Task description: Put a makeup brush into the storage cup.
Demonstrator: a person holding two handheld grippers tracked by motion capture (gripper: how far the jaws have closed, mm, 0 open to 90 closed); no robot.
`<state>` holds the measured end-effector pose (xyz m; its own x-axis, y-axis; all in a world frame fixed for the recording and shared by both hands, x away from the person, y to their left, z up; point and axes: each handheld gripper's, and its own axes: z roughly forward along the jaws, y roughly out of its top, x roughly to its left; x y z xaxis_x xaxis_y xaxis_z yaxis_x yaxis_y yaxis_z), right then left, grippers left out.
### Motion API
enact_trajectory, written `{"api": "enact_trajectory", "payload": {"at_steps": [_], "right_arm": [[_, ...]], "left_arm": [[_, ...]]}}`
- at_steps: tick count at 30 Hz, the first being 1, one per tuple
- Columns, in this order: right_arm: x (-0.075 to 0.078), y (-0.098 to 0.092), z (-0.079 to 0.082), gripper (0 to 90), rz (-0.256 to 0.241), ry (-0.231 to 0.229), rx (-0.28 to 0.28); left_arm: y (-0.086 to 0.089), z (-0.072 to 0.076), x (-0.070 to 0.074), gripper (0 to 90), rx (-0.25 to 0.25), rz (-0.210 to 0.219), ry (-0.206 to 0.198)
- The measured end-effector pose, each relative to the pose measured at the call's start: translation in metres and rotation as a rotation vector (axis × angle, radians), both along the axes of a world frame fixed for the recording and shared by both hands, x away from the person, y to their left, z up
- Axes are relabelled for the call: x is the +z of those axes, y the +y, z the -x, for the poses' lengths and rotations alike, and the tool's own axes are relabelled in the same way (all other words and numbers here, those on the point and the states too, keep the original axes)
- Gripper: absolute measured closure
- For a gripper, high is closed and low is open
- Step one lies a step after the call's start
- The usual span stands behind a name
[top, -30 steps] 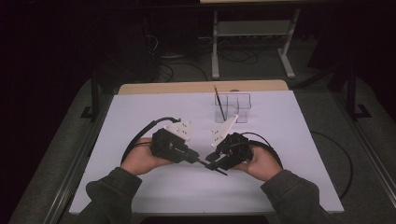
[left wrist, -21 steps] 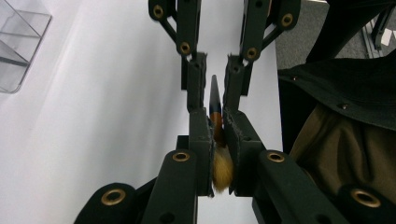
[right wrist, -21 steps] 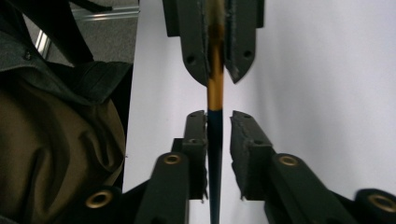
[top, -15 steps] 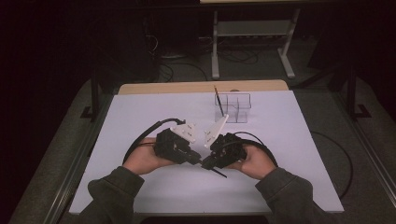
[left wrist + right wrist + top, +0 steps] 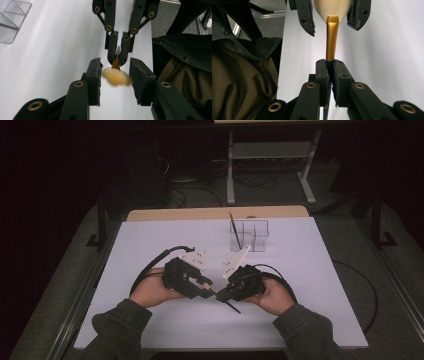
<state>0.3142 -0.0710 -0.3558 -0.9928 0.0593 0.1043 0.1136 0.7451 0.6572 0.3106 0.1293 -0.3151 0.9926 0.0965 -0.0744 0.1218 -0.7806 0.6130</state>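
We grip the brush (image 5: 332,37) tight in our right gripper (image 5: 331,71); our left gripper (image 5: 115,75) stands wide around its bristles; no writing readable.

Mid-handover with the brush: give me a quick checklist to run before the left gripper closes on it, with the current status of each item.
1. Right gripper clamped on the brush handle: ok, jaws shut just below the gold ferrule.
2. Left gripper open: ok, jaws apart.
3. Brush between the left jaws: ok, but the bristles sit there, not the ferrule.
4. Bristles free of the pads: cannot tell; they look very close on both sides.
5. Clear organizer out of the way: ok, farther back on the table, one brush standing in it.
6. Cables clear of the jaws: ok.
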Motion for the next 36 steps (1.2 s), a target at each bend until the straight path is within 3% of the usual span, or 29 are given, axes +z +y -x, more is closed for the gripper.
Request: {"api": "enact_trajectory", "payload": {"at_steps": [6, 9, 13, 15, 21, 28, 36], "right_arm": [[-0.002, 0.001, 0.002, 83.0, -0.024, -0.011, -0.008], [-0.003, 0.003, 0.003, 83.0, -0.023, -0.022, -0.009], [-0.002, 0.004, 0.004, 83.0, -0.02, -0.039, -0.014], [-0.002, 0.003, 0.003, 83.0, -0.024, -0.042, -0.019], [-0.002, 0.005, 0.004, 82.2, -0.012, -0.055, -0.018], [0.002, 0.008, 0.005, 78.2, 0.025, -0.053, -0.017], [0.003, 0.015, 0.006, 80.2, 0.051, -0.054, -0.015]], "left_arm": [[0.0, -0.001, -0.003, 59.0, 0.005, -0.001, 0.012], [-0.001, -0.001, -0.002, 64.0, 0.004, 0.002, 0.011], [0.0, -0.003, -0.002, 77.9, 0.012, 0.004, 0.022], [0.0, -0.003, -0.001, 79.8, 0.013, 0.003, 0.019], [-0.002, -0.002, 0.0, 82.0, 0.0, -0.009, 0.028], [-0.004, 0.0, 0.001, 83.1, -0.008, -0.038, 0.008], [-0.006, 0.0, 0.003, 83.5, -0.018, -0.032, 0.001]]}}
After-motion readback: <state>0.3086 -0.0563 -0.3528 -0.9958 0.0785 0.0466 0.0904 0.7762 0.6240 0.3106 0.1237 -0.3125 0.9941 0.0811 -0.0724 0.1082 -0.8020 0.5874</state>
